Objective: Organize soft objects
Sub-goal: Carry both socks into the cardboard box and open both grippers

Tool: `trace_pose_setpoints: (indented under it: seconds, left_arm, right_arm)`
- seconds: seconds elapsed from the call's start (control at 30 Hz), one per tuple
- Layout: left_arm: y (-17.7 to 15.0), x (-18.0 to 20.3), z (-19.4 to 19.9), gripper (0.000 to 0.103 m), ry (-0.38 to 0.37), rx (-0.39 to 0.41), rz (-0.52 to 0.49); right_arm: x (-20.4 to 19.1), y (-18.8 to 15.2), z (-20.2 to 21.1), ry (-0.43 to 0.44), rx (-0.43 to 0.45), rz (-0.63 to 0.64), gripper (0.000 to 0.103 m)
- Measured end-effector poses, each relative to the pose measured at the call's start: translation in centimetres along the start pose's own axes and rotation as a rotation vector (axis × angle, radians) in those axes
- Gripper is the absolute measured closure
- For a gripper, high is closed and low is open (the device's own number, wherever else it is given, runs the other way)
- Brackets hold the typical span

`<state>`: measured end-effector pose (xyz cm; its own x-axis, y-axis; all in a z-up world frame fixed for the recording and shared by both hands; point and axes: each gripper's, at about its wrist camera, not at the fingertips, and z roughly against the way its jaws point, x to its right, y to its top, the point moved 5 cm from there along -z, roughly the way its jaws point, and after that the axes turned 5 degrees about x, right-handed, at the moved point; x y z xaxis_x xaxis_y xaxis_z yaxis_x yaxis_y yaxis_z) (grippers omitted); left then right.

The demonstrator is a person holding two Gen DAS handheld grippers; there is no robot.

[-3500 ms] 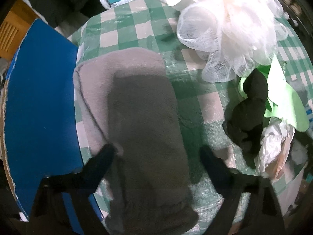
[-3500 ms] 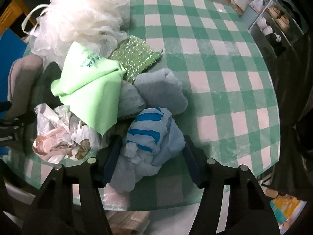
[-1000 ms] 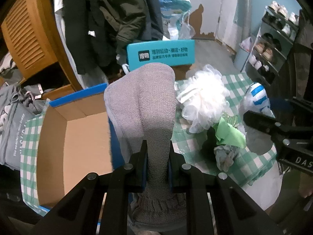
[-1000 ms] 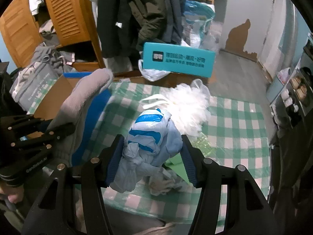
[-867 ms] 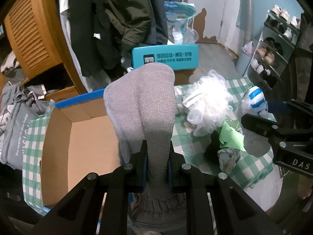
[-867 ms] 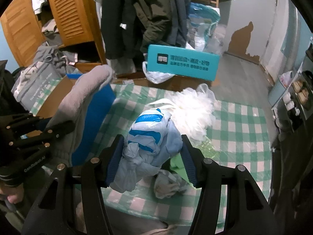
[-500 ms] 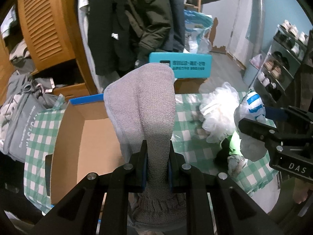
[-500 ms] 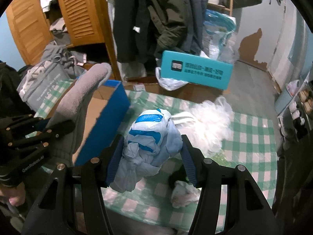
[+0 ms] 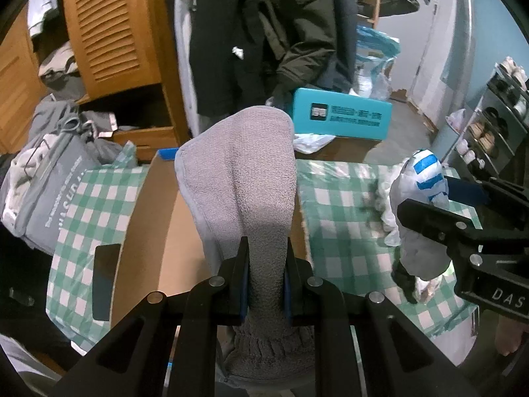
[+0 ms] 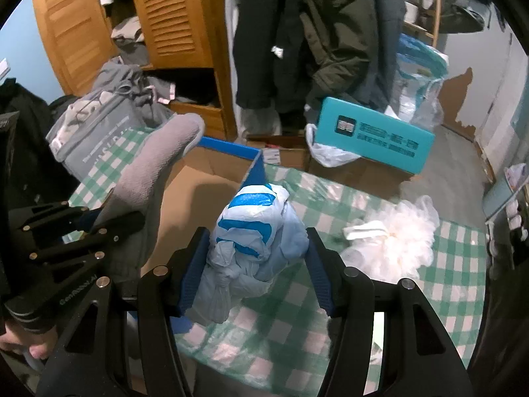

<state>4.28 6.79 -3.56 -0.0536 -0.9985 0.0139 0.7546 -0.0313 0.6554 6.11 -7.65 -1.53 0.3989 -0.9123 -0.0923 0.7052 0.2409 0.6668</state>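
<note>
Both loads lifted off the worktop since earlier, now carried toward the cardboard box. Left hand-held gripper, clamped on the grey towel standing lengthwise upward, hangs over the box, nearer. Right hand-held gripper, clamped on the blue-striped bundle, sits just right of the box wall.

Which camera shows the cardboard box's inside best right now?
The right wrist view: the cardboard box shows its open brown interior and blue wall. In the left wrist view the held grey towel covers most of the box.

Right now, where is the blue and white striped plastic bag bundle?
The blue and white striped plastic bag bundle is held up between the right gripper's fingers, over the checked table's left part, beside the open cardboard box.
</note>
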Motion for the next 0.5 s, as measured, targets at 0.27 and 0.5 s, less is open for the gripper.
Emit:
trace_pose_setpoints:
  seconds: [0.27,0.5]
  left_arm:
    - [-0.5,-2.8,-0.8,0.087,0.036,-0.020,0.029]
    - [-1.3,-5.2,-2.0,0.087,0.064,-0.050,0.059]
  right_arm:
    - [-2.8,0.8,-2.3,0.040,-0.033,0.024,0.046]
    - [-5.2,1.2,-4.4,0.089,-0.070,0.033,0.045]
